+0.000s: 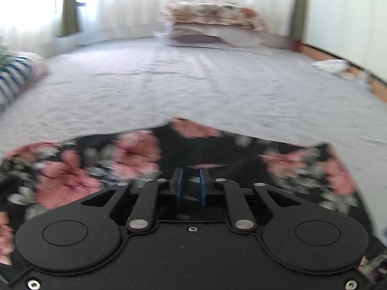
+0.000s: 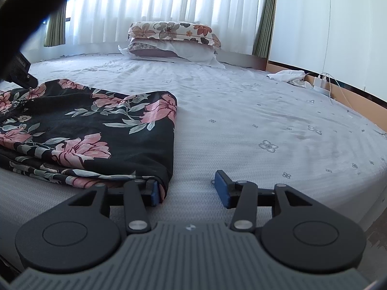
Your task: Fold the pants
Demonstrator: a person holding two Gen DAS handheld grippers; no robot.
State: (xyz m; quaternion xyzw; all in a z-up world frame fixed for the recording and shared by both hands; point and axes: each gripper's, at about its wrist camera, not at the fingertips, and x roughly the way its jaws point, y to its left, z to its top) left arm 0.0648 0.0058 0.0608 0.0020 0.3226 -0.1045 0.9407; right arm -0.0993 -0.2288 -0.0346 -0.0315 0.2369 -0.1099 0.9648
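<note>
One floral pants [image 2: 92, 130], two stacked pillows [image 2: 173, 42], one bed [image 2: 254, 120].

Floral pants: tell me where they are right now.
In the right wrist view the floral pants lie folded on the bed sheet, left of centre, their near right corner beside the open right gripper, with the stacked pillows far behind.

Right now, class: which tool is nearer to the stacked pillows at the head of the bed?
Cannot tell. Both the left tool and right tool sit at the floral pants, with the pillows far across the bed.
</note>
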